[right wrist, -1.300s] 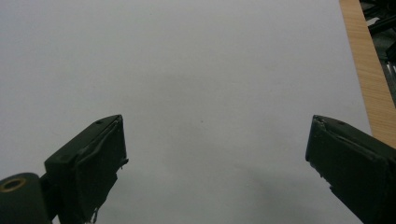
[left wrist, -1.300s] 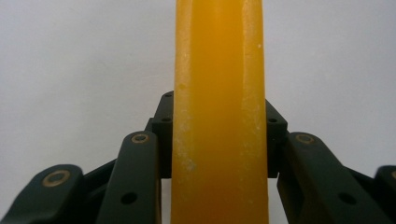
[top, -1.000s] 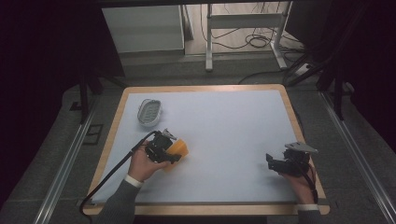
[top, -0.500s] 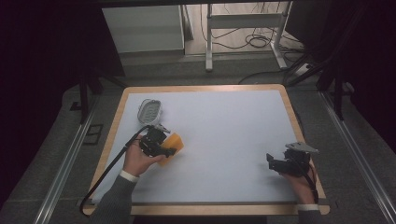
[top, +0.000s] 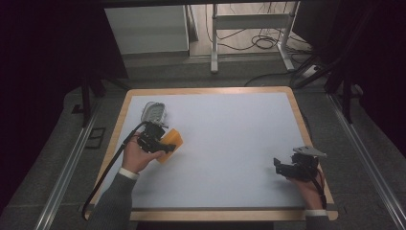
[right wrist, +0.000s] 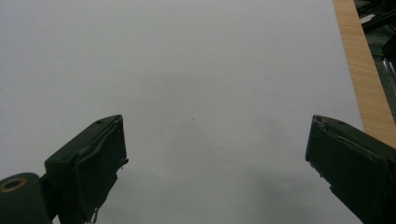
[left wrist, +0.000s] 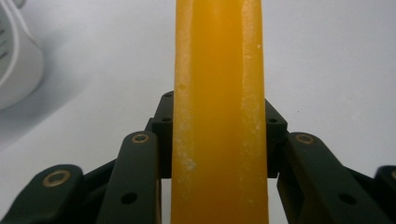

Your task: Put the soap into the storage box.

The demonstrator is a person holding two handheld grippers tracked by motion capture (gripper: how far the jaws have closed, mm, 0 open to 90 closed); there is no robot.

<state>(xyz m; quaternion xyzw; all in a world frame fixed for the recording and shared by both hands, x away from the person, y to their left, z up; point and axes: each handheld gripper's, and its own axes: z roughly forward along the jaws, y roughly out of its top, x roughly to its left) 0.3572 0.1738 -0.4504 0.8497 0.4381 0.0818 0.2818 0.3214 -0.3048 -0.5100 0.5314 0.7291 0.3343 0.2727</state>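
Note:
An orange-yellow block [top: 173, 140] stands on edge between the jaws of my left gripper [top: 166, 143], which is shut on it at the table's left side. In the left gripper view the block [left wrist: 218, 70] rises between the two black jaws, whose pads press on both of its sides. A white oval dish [top: 154, 111] lies just beyond the block; its rim [left wrist: 14, 60] shows at the left edge of that view. Near the front right corner my right gripper [top: 281, 166] is open, with bare white tabletop between the jaws of the right gripper [right wrist: 217, 154].
The white table surface [top: 230, 143] has a wooden border [top: 311, 143]; that border [right wrist: 362, 70] runs close to the right gripper's right side. A black cable [top: 110, 167] trails from the left gripper over the table's left edge. Table legs and cables lie on the floor behind.
My left hand has carried the block away from me and to the left, closer to the white dish. The right gripper has stayed where it was, still open.

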